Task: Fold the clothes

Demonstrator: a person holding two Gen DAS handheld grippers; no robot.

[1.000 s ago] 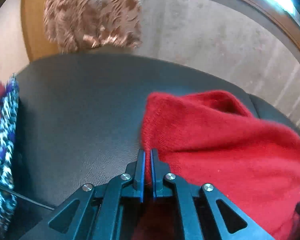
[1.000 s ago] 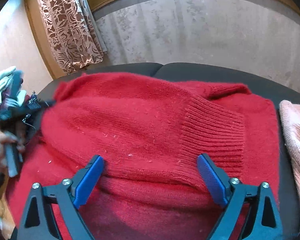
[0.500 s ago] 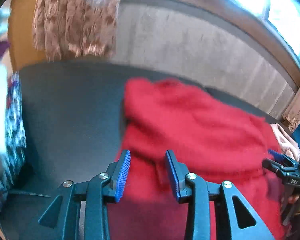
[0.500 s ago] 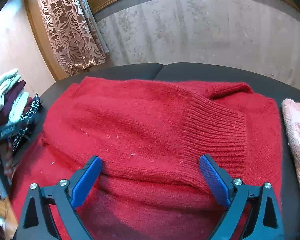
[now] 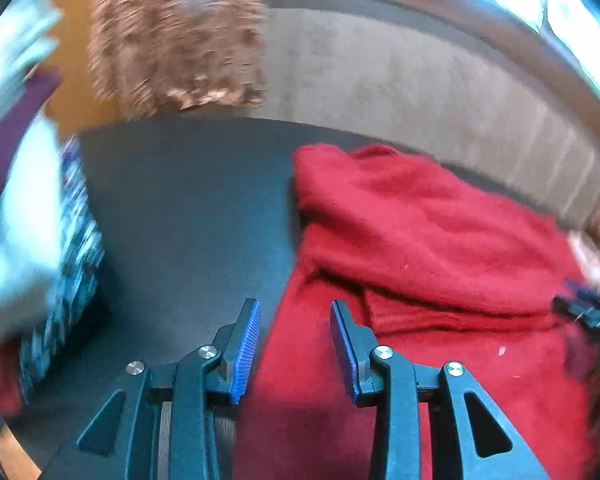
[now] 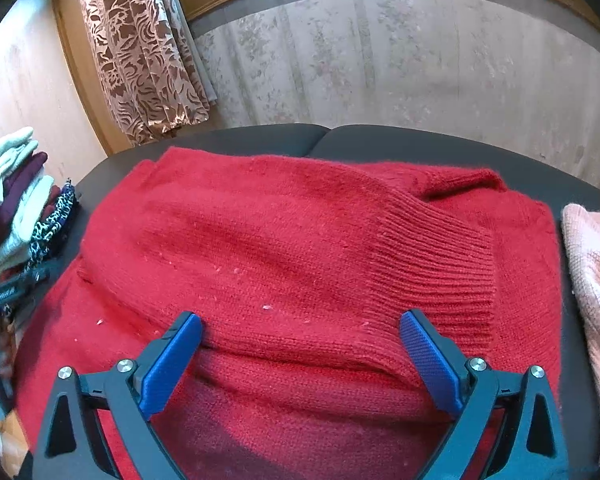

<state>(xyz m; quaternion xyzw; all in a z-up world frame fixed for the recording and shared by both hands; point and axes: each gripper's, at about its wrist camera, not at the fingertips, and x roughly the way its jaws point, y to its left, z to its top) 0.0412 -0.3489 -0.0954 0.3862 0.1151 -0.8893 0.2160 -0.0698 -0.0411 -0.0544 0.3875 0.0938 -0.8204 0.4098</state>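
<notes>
A red knit sweater (image 6: 284, 248) lies on a dark leather seat (image 6: 440, 144), with a sleeve folded across its body so the ribbed cuff (image 6: 440, 264) points right. My right gripper (image 6: 300, 344) is open and empty, hovering over the sweater's near part. My left gripper (image 5: 294, 340) is open and empty above the sweater's left edge (image 5: 420, 248), where red cloth meets the dark seat (image 5: 188, 208). The left wrist view is blurred by motion.
A stack of folded clothes (image 6: 16, 208) stands at the left of the seat, also showing in the left wrist view (image 5: 24, 216). A pink knit garment (image 6: 592, 264) lies at the right. A patterned curtain (image 6: 140, 52) and a wall are behind.
My left gripper has let go of the sweater's edge, opened and pulled back. The right gripper stayed open, nearly still.
</notes>
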